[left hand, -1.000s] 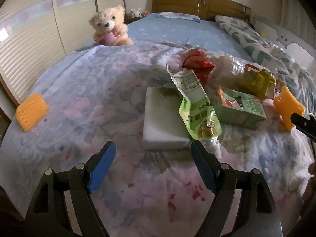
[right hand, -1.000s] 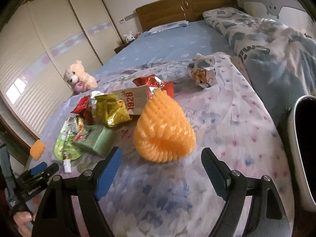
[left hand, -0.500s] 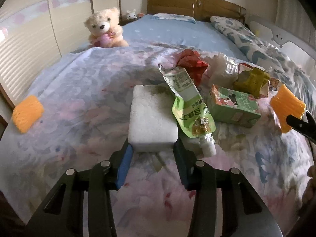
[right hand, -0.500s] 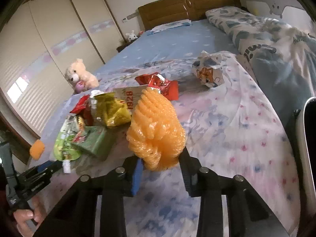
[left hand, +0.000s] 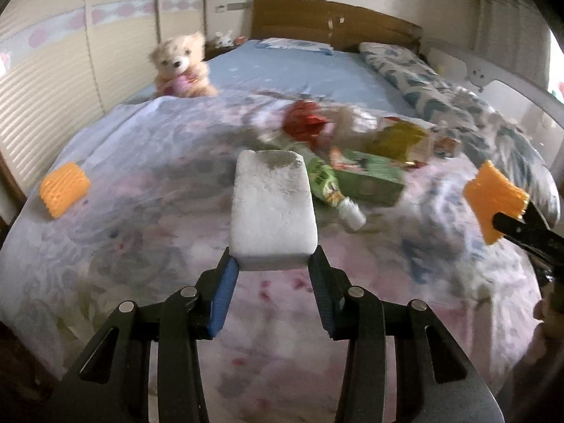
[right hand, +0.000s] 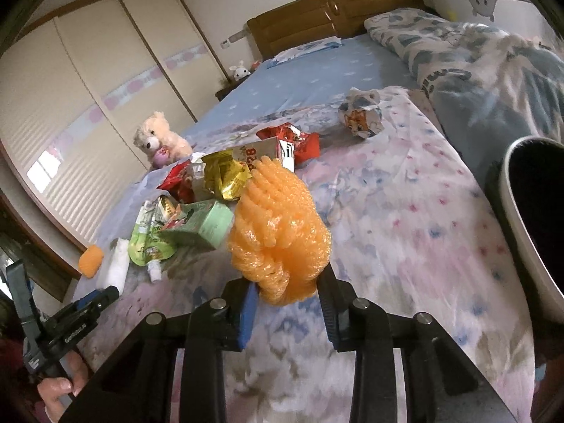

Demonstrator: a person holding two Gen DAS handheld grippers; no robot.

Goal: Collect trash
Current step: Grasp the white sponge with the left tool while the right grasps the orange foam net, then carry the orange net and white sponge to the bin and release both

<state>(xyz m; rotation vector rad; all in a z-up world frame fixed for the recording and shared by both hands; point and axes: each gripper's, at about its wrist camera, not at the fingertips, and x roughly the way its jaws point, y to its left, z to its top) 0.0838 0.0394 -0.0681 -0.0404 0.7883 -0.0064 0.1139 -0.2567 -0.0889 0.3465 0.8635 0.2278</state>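
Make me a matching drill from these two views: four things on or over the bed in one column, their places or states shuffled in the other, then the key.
1. white foam block
2. orange foam net
3. teddy bear
4. green carton

A. lying in the trash pile
B. held in the right claw
C. sitting near the wardrobe side of the bed
D. held in the left claw

Pairs: 1-D, 2-B, 3-C, 4-A

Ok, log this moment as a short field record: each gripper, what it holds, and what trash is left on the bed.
left gripper: jaws shut on white rectangular foam block
right gripper: jaws shut on orange foam fruit net
left on floral bedspread: green carton, green spouted pouch, red wrappers, second orange net
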